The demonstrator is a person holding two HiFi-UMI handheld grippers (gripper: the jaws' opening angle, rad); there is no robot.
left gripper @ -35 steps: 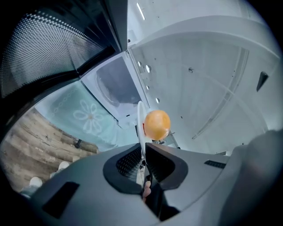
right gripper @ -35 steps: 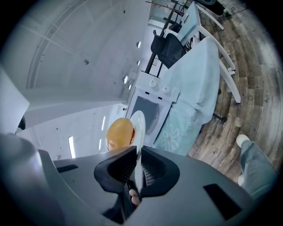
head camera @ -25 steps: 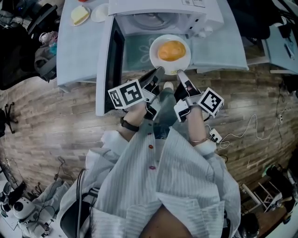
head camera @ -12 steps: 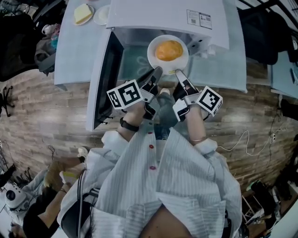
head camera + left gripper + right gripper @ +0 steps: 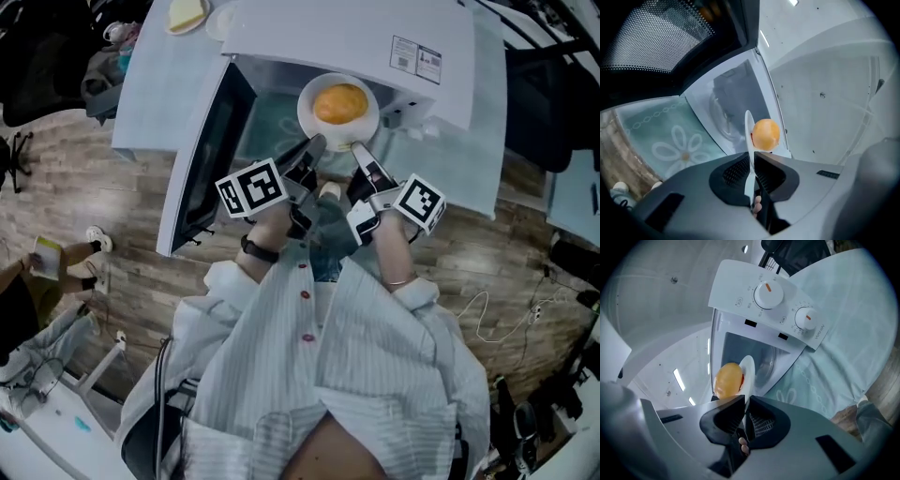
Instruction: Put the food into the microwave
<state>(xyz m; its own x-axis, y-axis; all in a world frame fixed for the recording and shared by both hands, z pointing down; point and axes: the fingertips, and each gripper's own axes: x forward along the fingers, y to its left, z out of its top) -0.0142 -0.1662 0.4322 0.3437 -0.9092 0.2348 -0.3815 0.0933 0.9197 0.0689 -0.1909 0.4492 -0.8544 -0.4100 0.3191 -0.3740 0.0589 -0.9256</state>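
Wood-plank floor (image 5: 94, 187) runs under a table (image 5: 150, 98) draped in pale blue cloth. On that table stands the boxy white microwave (image 5: 375, 37), its dark-windowed door (image 5: 202, 159) swung wide on the microwave's left side.

From the head view, you hold a round white plate (image 5: 307, 120) about level at the microwave's opening, with the rounded orange-yellow food (image 5: 340, 102) in its middle. Your left gripper (image 5: 316, 145) has the plate's near rim on the door side of the microwave. Your right gripper (image 5: 360, 150) has the near rim on the control-panel side.

In the left gripper view, your fingers (image 5: 733, 173) are drawn narrow and pinch the plate's thin edge between them. The food sits just past them, and behind it you can see the microwave's cavity and glass turntable (image 5: 723, 110).

In the right gripper view, those fingers are likewise closed to a slit on the rim. The food is just beyond them, and the microwave's two round white dials (image 5: 768, 294) show above its opening.

You look to be in the carrying-in step: the plate is at the opening but not yet set down. Next, I judge you should push both grippers forward together so the plate stays flat and the food does not roll. Keep clear of the microwave's door and upper lip, lower the plate onto the turntable, and only then spread both pairs of fingers.
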